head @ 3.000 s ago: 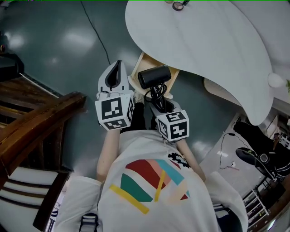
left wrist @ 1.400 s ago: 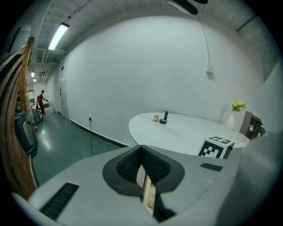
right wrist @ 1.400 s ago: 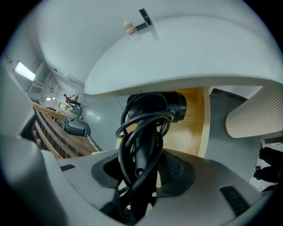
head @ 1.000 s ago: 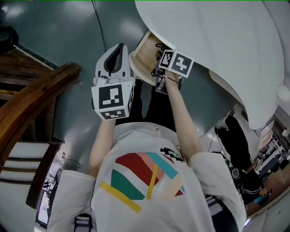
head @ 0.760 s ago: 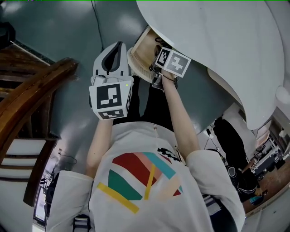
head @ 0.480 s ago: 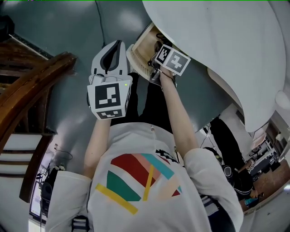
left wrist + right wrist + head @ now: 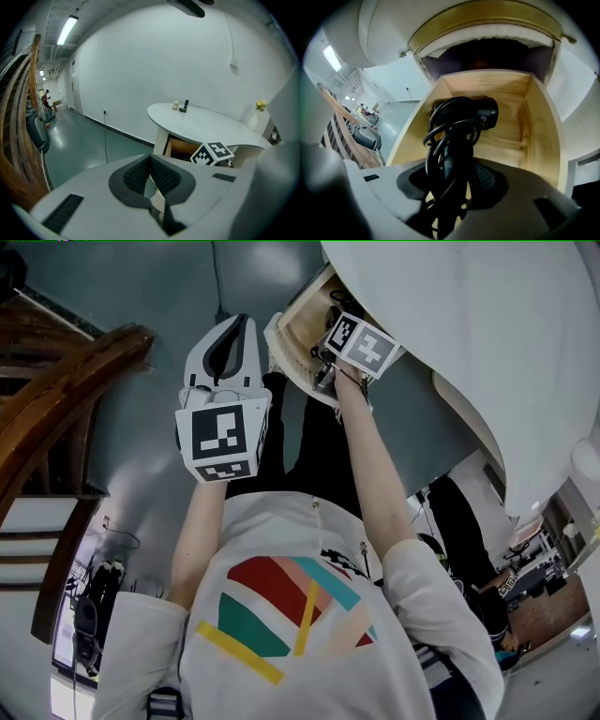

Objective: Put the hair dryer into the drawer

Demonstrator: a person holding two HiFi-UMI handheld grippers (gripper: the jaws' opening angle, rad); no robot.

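The black hair dryer (image 7: 480,110), with its cord wound round the handle, hangs nose-first inside the open wooden drawer (image 7: 520,131). My right gripper (image 7: 452,183) is shut on the handle and the cord bundle. In the head view that gripper's marker cube (image 7: 362,343) sits over the drawer (image 7: 298,329) and hides the dryer. My left gripper (image 7: 246,324) is held just left of the drawer's front, apart from it. Its jaws (image 7: 151,187) are shut with nothing between them.
The drawer sticks out from under a round white table top (image 7: 469,324). On the table stand small items (image 7: 182,107) and a vase of yellow flowers (image 7: 258,117). A wooden stair rail (image 7: 66,381) runs at the left and a thin cable (image 7: 217,277) crosses the grey floor.
Three seconds ago the dryer hung in front of the drawer; now it is down inside it. Over the last second both grippers have sunk a little, the left keeping beside the drawer.
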